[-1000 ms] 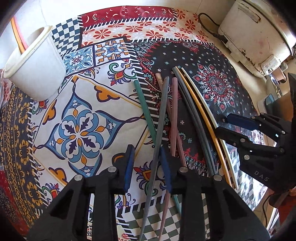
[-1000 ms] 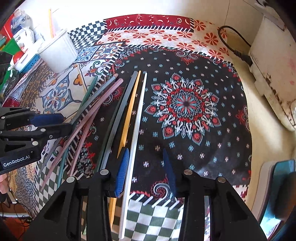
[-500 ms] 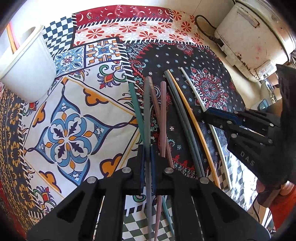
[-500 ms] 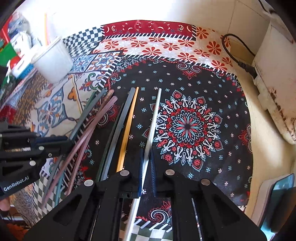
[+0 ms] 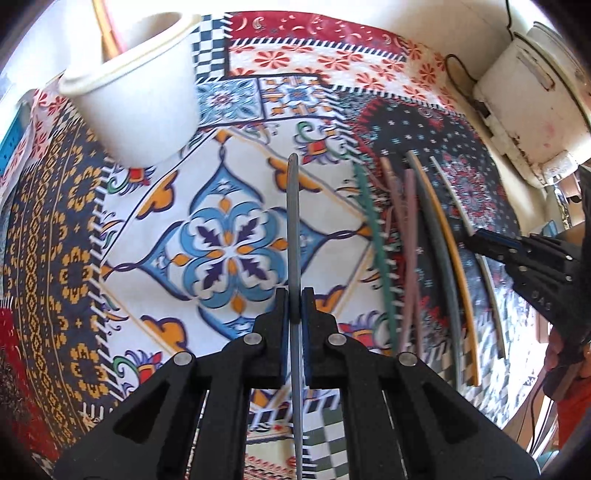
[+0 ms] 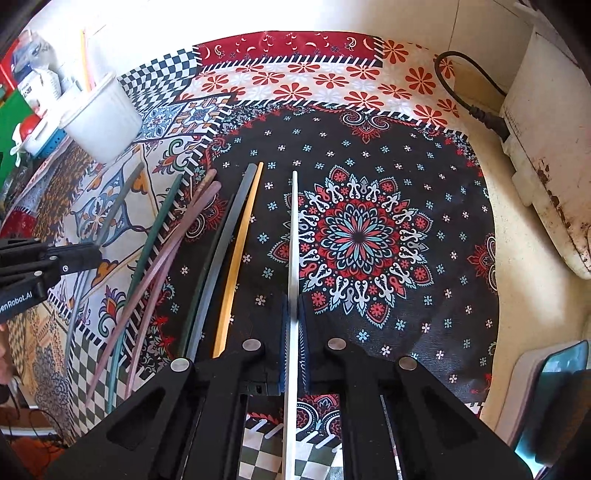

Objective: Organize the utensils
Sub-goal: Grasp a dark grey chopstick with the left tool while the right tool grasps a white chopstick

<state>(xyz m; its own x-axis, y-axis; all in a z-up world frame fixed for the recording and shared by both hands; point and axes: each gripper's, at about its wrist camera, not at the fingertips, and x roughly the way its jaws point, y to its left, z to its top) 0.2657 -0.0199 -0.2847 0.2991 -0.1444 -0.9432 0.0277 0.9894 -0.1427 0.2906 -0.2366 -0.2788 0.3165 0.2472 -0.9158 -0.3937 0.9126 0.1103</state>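
Observation:
My left gripper (image 5: 294,306) is shut on a grey chopstick (image 5: 293,221), held above the patterned cloth and pointing toward the white cup (image 5: 140,96). My right gripper (image 6: 293,314) is shut on a white chopstick (image 6: 294,229), lifted over the dark mandala patch. Several chopsticks lie on the cloth: green (image 6: 155,236), pink (image 6: 173,251), dark grey (image 6: 221,243) and yellow (image 6: 240,247). In the left wrist view they lie to the right of my left gripper, with the right gripper (image 5: 484,242) beyond them. The left gripper also shows in the right wrist view (image 6: 98,254).
The white cup (image 6: 99,118) stands at the far left with an orange stick (image 5: 107,33) in it. A worn white appliance (image 6: 546,147) with a black cable (image 6: 465,99) lines the right side. Clutter sits beyond the cup at the left edge.
Both grippers closed on a chopstick each and lifted it. The left one swung its grey chopstick left, away from the pile and toward the cup.

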